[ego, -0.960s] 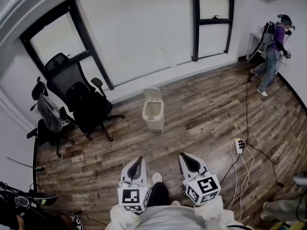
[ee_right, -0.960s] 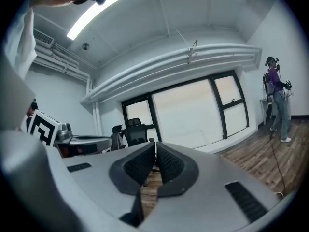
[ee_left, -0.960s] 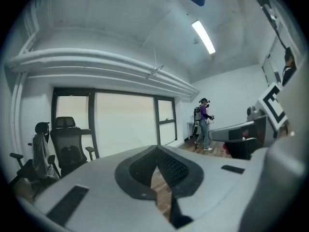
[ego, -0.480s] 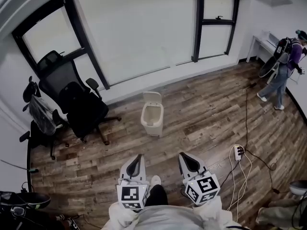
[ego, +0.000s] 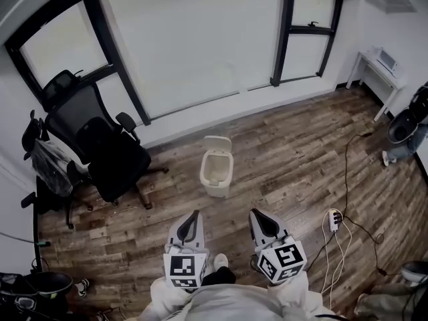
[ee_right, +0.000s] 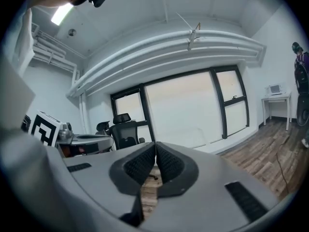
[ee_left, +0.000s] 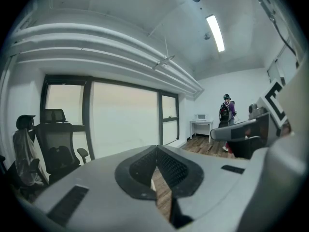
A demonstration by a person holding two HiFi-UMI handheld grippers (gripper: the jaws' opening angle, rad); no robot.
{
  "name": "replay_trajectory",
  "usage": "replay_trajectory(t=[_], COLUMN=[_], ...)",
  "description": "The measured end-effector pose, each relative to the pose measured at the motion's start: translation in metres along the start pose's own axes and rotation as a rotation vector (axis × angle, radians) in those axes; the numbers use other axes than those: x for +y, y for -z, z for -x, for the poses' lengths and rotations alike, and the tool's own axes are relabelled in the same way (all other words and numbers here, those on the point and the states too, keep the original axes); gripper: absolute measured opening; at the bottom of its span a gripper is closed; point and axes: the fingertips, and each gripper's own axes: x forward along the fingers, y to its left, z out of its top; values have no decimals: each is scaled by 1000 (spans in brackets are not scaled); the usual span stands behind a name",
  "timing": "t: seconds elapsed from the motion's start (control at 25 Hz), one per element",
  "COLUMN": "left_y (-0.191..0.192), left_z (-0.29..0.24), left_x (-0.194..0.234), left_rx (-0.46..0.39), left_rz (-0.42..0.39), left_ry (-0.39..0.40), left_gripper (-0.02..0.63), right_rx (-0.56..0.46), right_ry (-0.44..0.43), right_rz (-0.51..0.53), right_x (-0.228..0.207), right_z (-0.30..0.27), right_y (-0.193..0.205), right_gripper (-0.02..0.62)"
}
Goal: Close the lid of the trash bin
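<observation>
A cream trash bin [ego: 215, 170] stands on the wooden floor near the window wall, its lid [ego: 219, 143] tipped up at the back and the inside showing. My left gripper [ego: 188, 223] and right gripper [ego: 259, 220] are held close to my body, well short of the bin, both pointing toward it. Each one is shut with nothing between its jaws. In the left gripper view the left gripper [ee_left: 157, 154] has its pads pressed together, and the right gripper [ee_right: 155, 150] in the right gripper view looks the same. The bin is hidden in both gripper views.
Black office chairs [ego: 100, 149] stand left of the bin by the window. A white power strip with cables [ego: 332, 220] lies on the floor at the right. A white side table [ego: 380, 69] stands at the far right wall, with a person [ego: 408, 129] near it.
The view has moved forward; the bin sits a little lower and nearer in the frame. The person at the right has drifted toward the frame's edge. Both grippers stay shut.
</observation>
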Motion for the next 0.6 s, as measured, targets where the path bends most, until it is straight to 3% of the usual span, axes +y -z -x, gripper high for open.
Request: replay_trajectory(t=[0.28, 0.6], left_y=[-2, -5], left_z=[-39, -66], left_x=[54, 72], left_rx=[6, 1], left_rz=[20, 51], left_ry=[16, 23], left_gripper=[8, 8], right_rx=[8, 32], right_ry=[23, 33], right_rz=[5, 25], right_x=[5, -2], right_z=[-63, -91], right_y=[-11, -20], right_gripper=[25, 25])
